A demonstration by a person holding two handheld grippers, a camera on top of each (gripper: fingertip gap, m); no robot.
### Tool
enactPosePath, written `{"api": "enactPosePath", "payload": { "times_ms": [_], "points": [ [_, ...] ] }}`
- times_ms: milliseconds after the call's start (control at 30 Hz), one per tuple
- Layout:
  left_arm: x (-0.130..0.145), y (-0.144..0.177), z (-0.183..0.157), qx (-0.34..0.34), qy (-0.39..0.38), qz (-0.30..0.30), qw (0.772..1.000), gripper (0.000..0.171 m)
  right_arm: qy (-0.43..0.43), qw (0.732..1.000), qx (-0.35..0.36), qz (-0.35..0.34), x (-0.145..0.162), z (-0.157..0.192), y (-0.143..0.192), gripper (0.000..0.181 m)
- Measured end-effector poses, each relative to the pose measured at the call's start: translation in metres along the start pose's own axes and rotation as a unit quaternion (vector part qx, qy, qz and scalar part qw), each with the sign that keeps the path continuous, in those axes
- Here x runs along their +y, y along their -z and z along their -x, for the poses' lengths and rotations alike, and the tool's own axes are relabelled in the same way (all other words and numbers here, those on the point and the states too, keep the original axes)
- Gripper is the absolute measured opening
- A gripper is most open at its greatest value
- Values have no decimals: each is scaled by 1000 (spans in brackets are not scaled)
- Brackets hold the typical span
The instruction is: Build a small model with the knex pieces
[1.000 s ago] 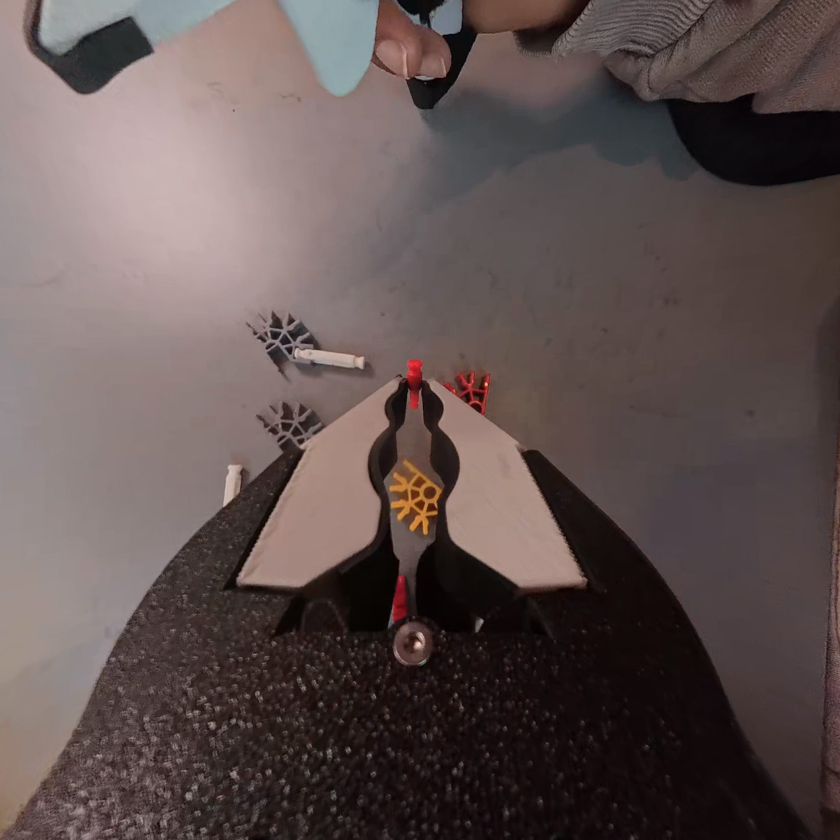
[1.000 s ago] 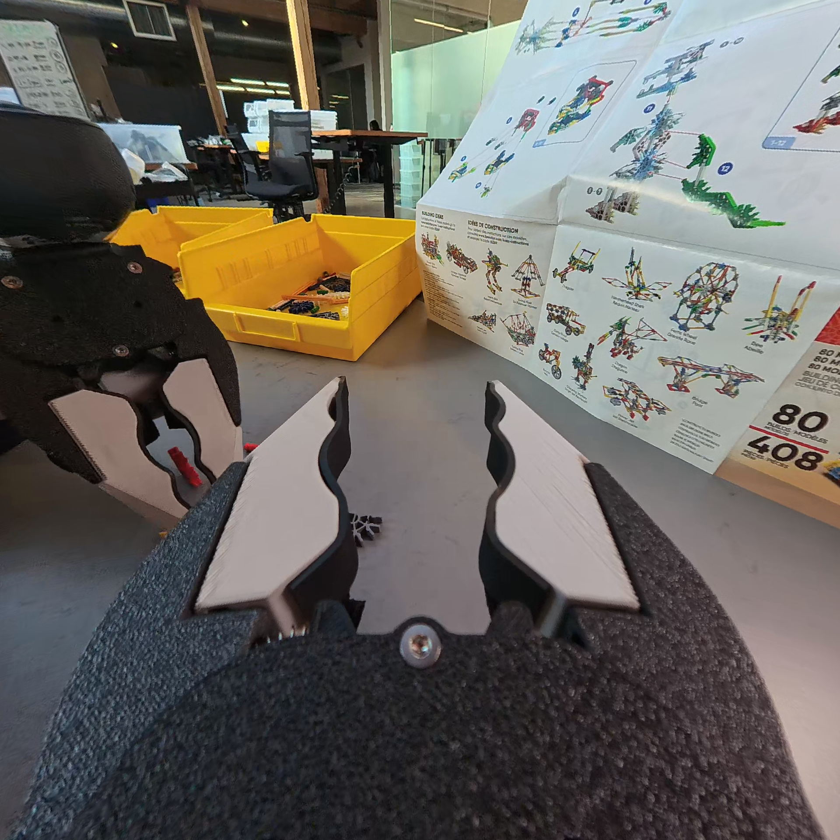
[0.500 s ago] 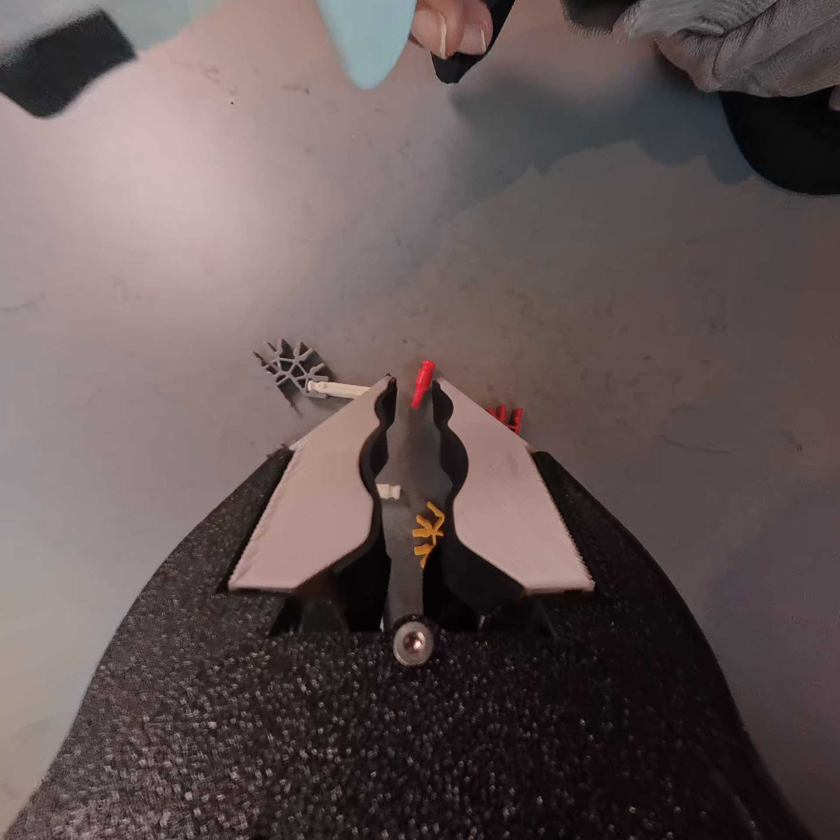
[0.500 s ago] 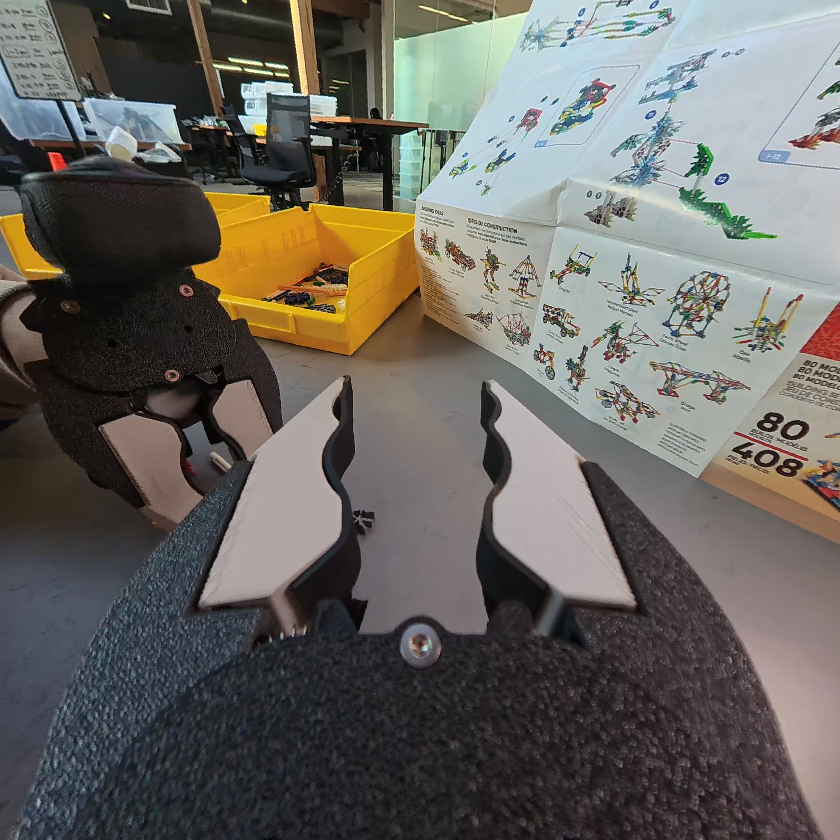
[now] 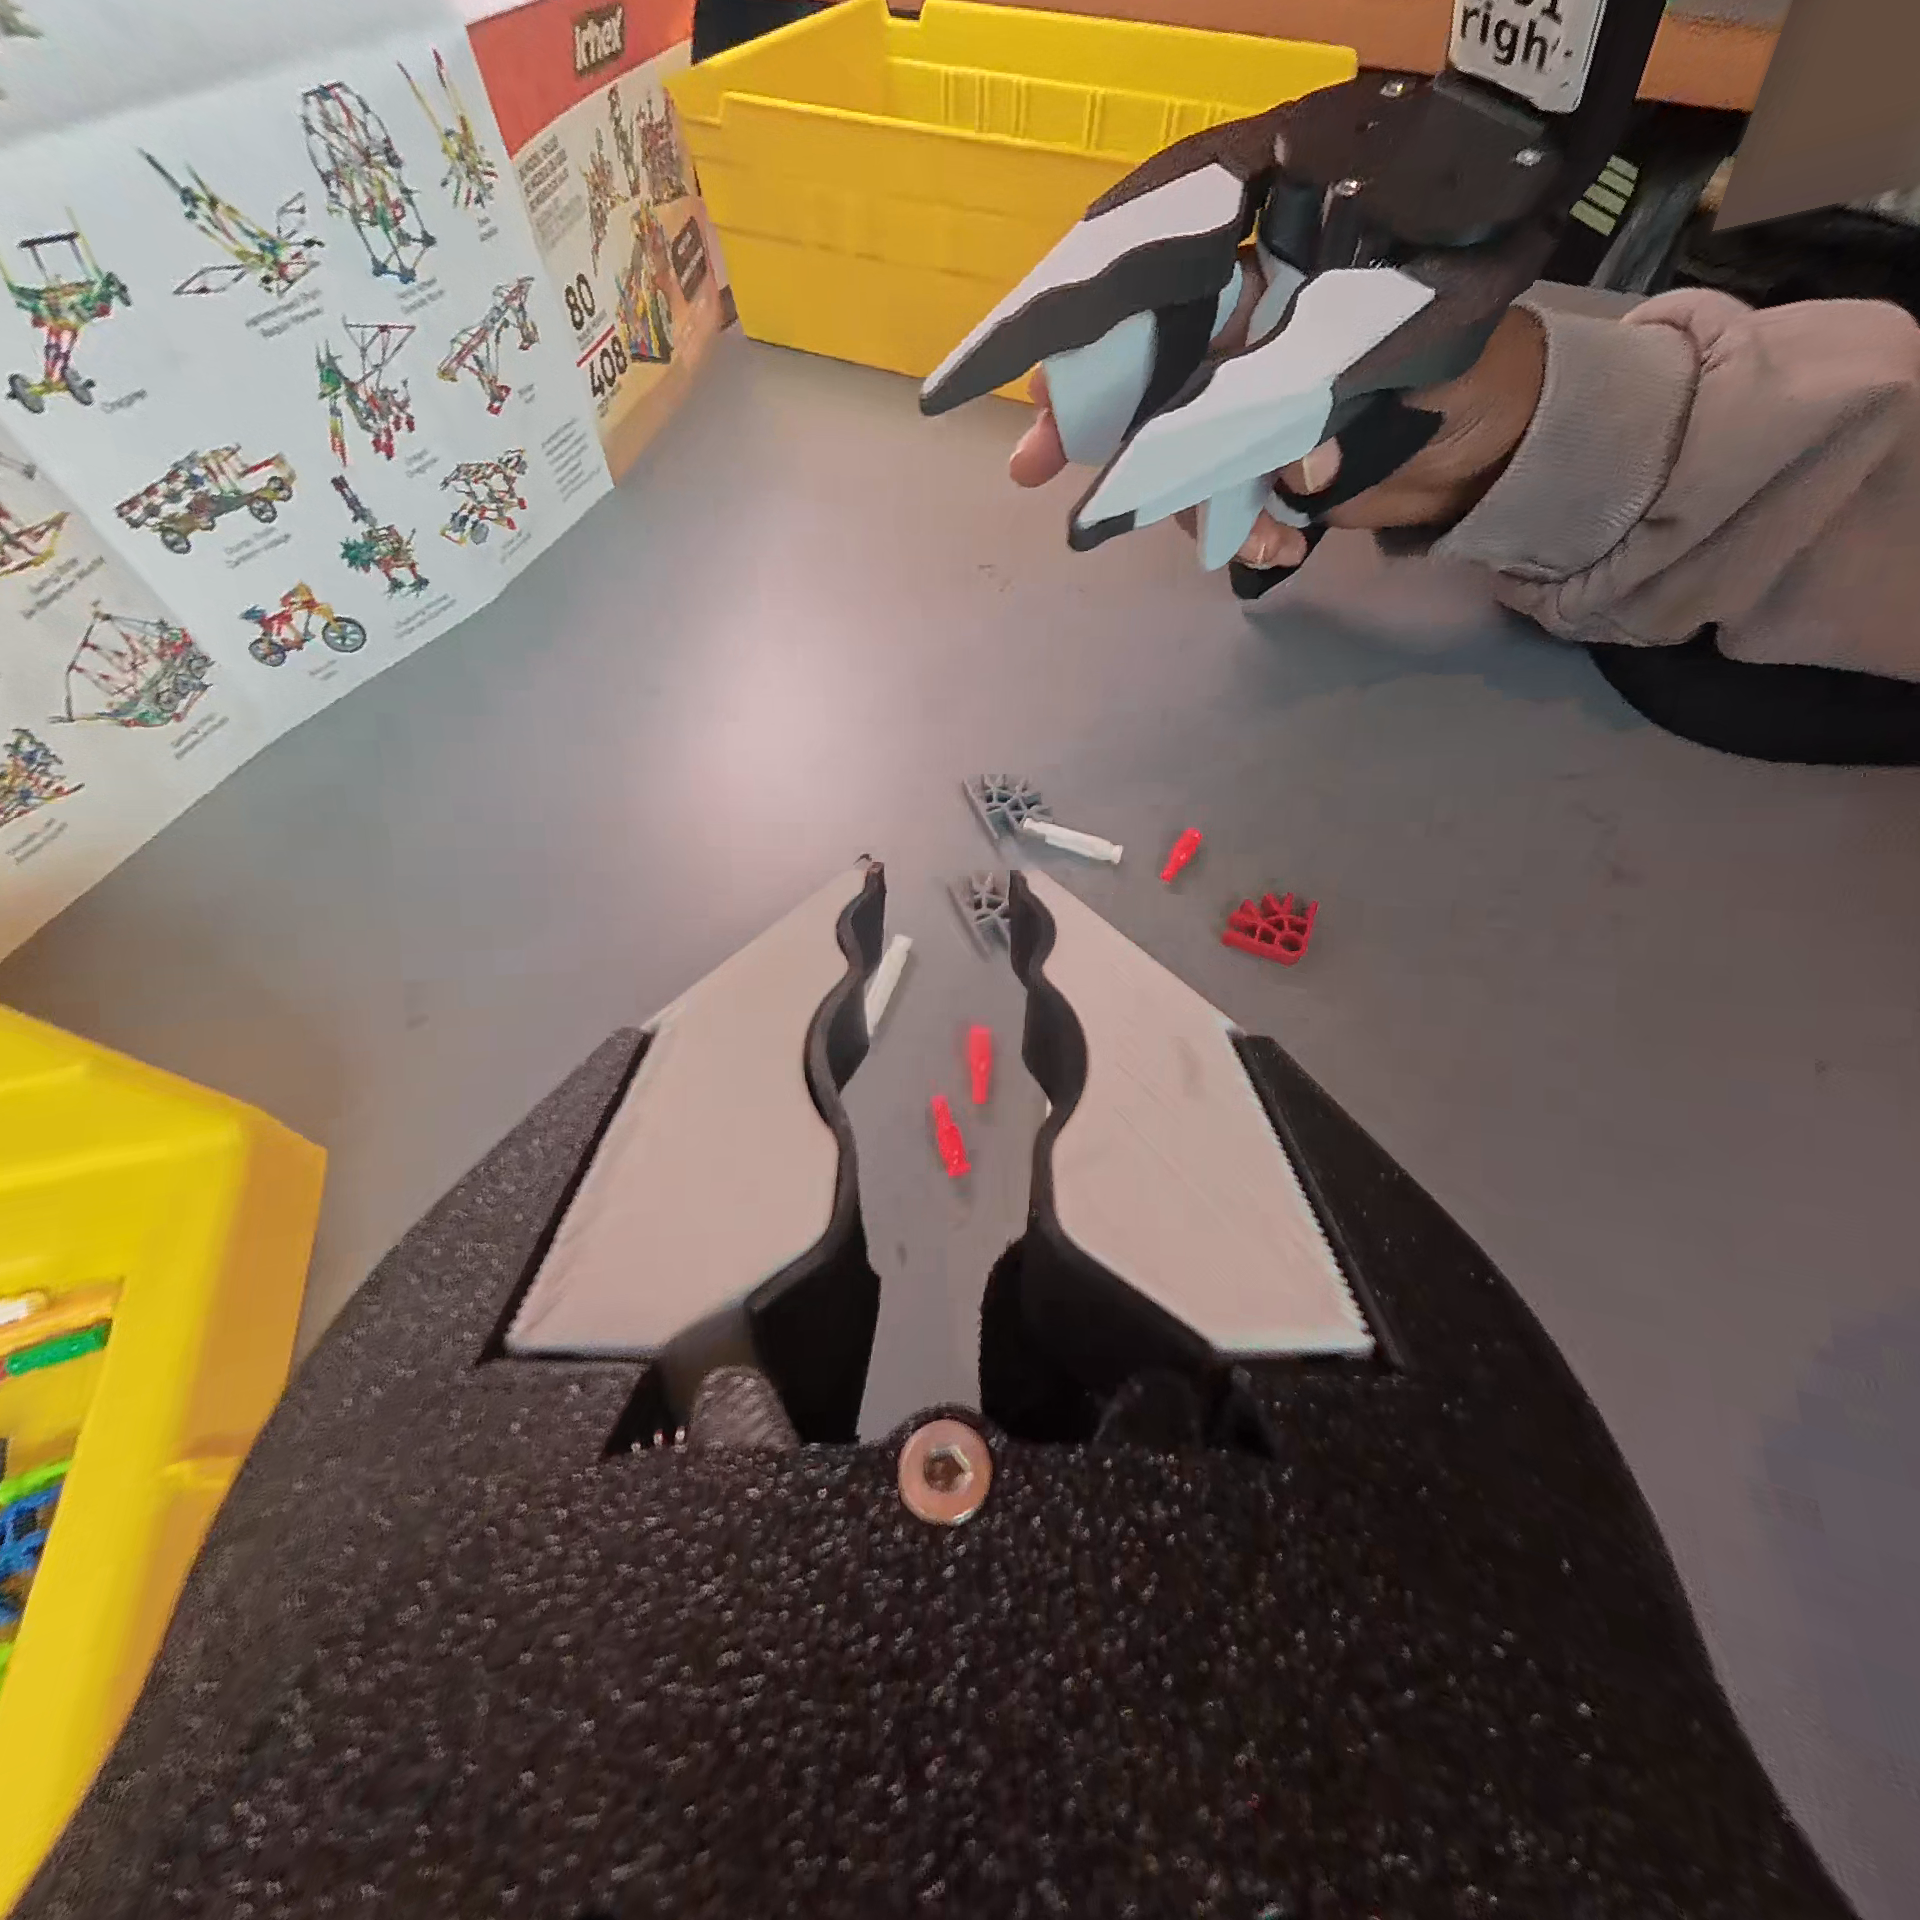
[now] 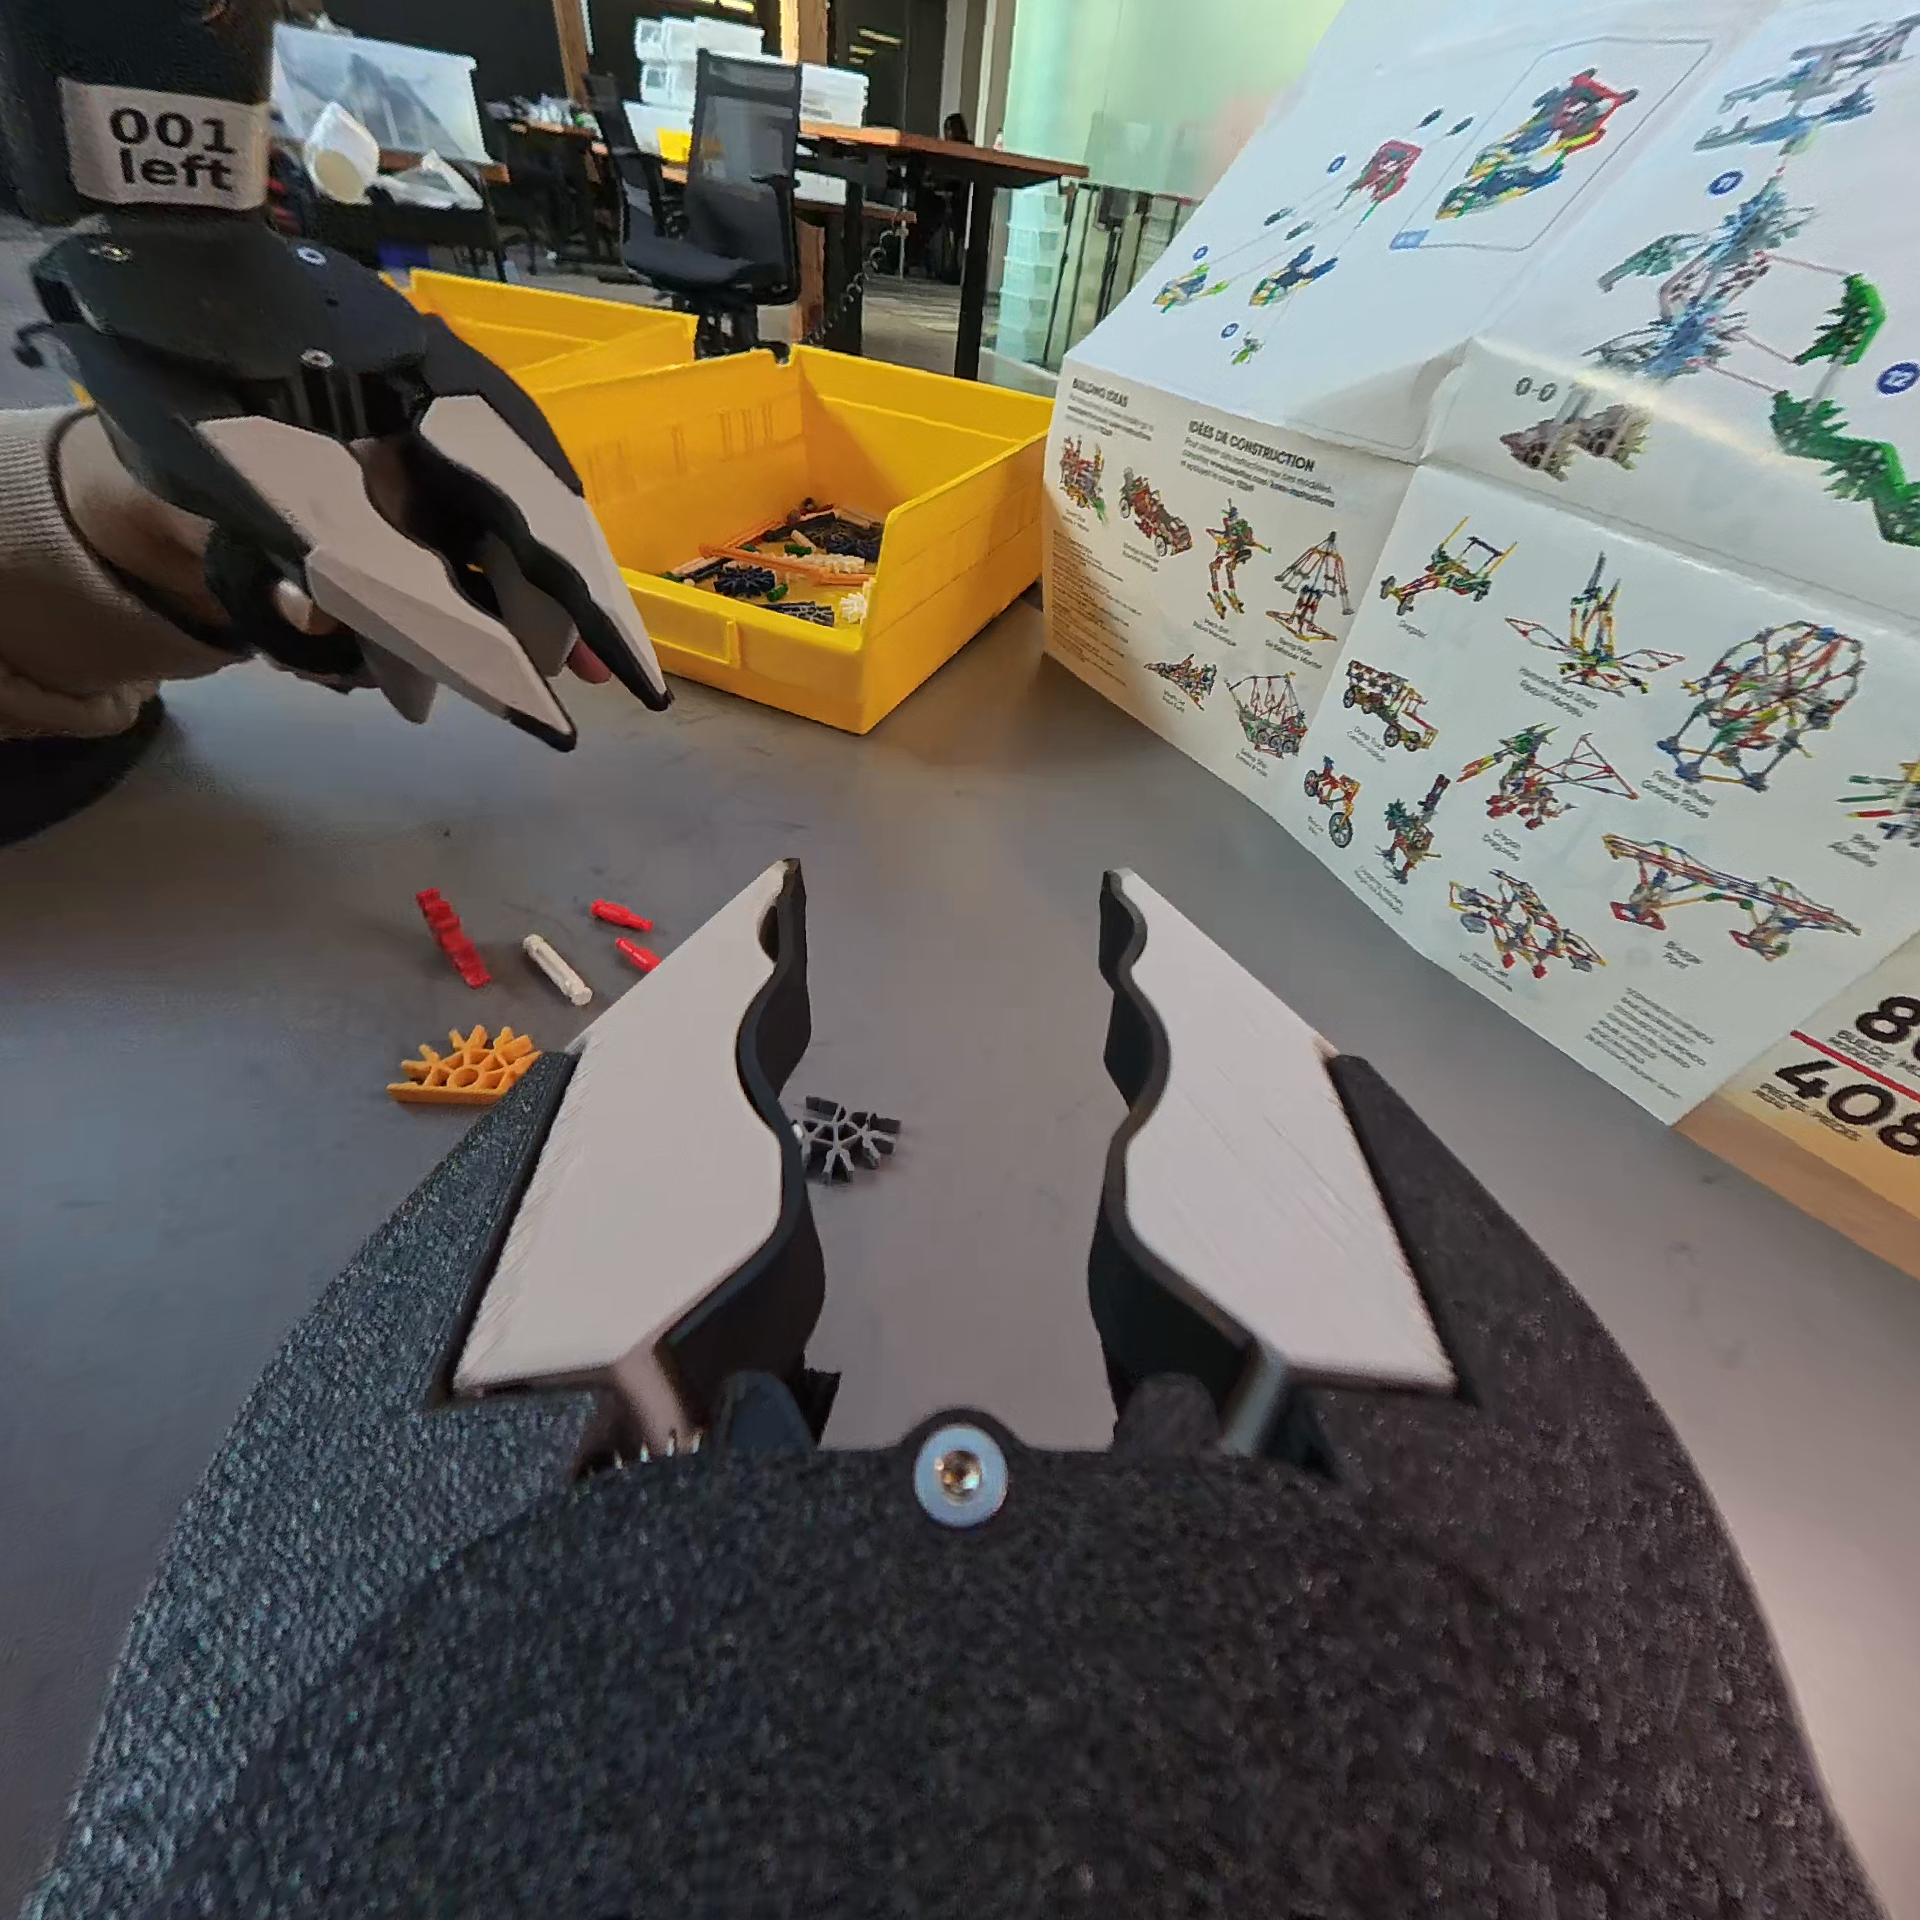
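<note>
1. Directly below the left gripper (image 5: 943,878), two short red rods (image 5: 964,1099) lay loose on the grey table (image 5: 727,675), showing through the gap between its fingers. A white rod (image 5: 883,982) lay partly hidden under the left finger's inner edge, and a grey snowflake connector (image 5: 982,904) sat at the right fingertip.
2. That gripper's jaws stood a modest way apart with nothing between them. It hung above the parts and touched none of them.
3. Just beyond its tips lay a second grey connector (image 5: 1003,802) with a white rod plugged into it, then a lone red rod (image 5: 1179,854) and a red connector (image 5: 1270,928).
4. The right gripper (image 6: 951,875) was spread wide and empty. A dark snowflake connector (image 6: 847,1132) lay on the table between its fingers, close against the left one; whether the two touched could not be told.
5. To the left of that gripper, its own view showed an orange fan-shaped connector (image 6: 465,1065) just beside the foam body, with the red connector, a white rod and two red rods farther out.
6. Each tool appeared in the other's view, raised clear of the table and tilted down toward the parts, each held by a hand (image 5: 1455,416) in a beige sleeve (image 5: 1714,468).
7. Farther off, a yellow bin (image 6: 790,675) held mixed building pieces, and a second yellow bin (image 5: 125,1299) sat near the left gripper.
8. A large unfolded instruction sheet (image 6: 1507,623) stood propped against the kit's box (image 5: 644,208) along the table's edge, with desks and an office chair (image 6: 727,208) behind.
</note>
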State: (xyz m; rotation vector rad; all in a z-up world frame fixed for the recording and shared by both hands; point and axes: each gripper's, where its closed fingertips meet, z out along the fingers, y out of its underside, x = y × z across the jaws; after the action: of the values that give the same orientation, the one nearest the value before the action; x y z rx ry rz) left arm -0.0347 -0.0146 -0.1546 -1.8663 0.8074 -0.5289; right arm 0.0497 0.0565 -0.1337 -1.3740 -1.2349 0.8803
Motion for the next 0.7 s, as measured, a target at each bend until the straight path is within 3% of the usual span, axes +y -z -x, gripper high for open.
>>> {"api": "enactPosePath", "payload": {
  "times_ms": [67, 167, 267, 433, 533, 700],
  "points": [
    [13, 4, 12, -9, 15, -2, 1000, 24, 19, 999, -28, 27, 5, 10, -1, 54],
    [8, 7, 23, -15, 35, -27, 999, 24, 56, 993, -75, 75, 16, 27, 1, 50],
    [4, 5, 24, -17, 52, -58, 997, 24, 65, 980, -133, 137, 34, 47, 8, 47],
    [9, -1, 22, -18, 49, -55, 997, 24, 78, 949, -200, 232, 71, 73, 17, 36],
    [11, -2, 18, -15, 39, -51, 998, 24, 87, 939, -211, 257, 84, 80, 15, 24],
    [12, -8, 8, -6, 13, -42, 999, 23, 101, 931, -209, 282, 97, 83, 12, 20]
  ]
}}
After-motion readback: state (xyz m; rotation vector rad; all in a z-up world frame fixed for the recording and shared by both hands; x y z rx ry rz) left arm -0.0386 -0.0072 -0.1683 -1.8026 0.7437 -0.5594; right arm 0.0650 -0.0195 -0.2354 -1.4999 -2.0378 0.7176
